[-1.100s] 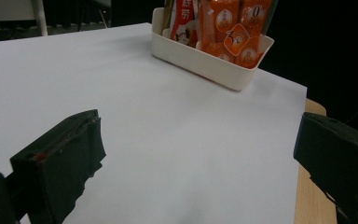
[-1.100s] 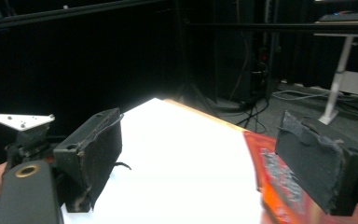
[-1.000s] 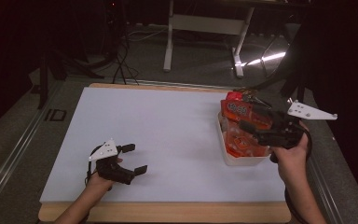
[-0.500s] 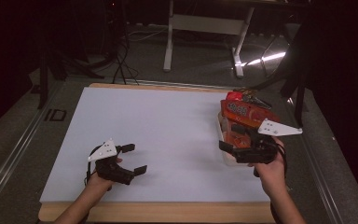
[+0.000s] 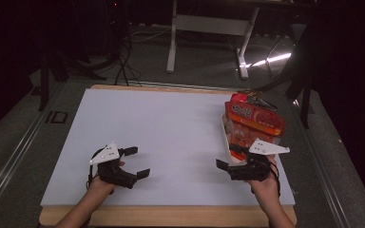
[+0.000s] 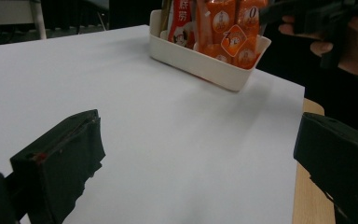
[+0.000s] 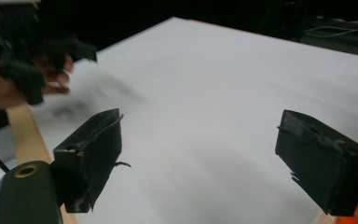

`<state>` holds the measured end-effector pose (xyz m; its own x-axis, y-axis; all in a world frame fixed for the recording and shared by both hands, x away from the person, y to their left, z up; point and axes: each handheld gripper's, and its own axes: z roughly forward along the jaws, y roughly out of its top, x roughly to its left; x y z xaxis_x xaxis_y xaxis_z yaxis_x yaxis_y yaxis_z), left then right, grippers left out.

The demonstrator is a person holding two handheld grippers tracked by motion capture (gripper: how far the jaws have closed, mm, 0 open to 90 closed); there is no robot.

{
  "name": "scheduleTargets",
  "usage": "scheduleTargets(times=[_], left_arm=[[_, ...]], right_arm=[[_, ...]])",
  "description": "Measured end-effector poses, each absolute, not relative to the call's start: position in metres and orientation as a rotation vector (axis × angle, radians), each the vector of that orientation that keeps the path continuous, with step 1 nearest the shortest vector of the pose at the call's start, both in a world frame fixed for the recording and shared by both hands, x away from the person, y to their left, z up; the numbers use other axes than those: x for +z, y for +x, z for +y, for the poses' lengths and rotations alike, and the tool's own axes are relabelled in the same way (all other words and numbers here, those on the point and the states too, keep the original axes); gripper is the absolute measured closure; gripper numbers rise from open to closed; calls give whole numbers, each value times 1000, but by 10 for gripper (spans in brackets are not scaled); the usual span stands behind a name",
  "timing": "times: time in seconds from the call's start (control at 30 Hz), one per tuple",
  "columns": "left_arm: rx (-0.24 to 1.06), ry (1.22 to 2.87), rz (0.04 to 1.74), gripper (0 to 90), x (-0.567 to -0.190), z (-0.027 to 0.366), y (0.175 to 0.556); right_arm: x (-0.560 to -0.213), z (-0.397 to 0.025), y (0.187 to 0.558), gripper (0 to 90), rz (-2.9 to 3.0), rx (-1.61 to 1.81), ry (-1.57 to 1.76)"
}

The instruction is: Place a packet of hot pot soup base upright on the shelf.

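Note:
A cream bin (image 5: 225,135) packed with upright orange snack packets (image 5: 254,118) stands at the right side of the white board (image 5: 171,123). My right gripper (image 5: 227,156) is open and empty, low over the board just in front of the bin and pointing left. At the near left my left gripper (image 5: 139,161) is also open with nothing in it, pointing right. In the left gripper view the bin (image 6: 214,67) and its packets (image 6: 226,28) lie beyond the wide-apart jaws, with the right gripper (image 6: 324,18) at the top right. The right gripper view has bare board between its jaws.
The board lies on a wooden tabletop (image 5: 171,216) whose edge runs along the near side. Behind the table are a white stand (image 5: 209,28), dark cables (image 5: 123,61) and dim floor. In the right gripper view the left hand and its gripper (image 7: 28,56) are at the upper left.
My right gripper has come away from above the bin, moving toward the near edge and a little left, down close to the board. The left gripper has stayed where it was.

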<state>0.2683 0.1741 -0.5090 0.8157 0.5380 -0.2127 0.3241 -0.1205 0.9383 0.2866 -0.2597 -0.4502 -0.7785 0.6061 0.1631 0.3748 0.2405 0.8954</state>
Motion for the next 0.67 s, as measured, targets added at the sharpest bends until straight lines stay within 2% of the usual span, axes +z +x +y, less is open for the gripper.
scheduleTargets(times=[0.67], left_arm=[[212, 1728, 664, 17, -509, 174, 267]], right_arm=[[-481, -255, 278, 144, 2399, 1459, 886]])
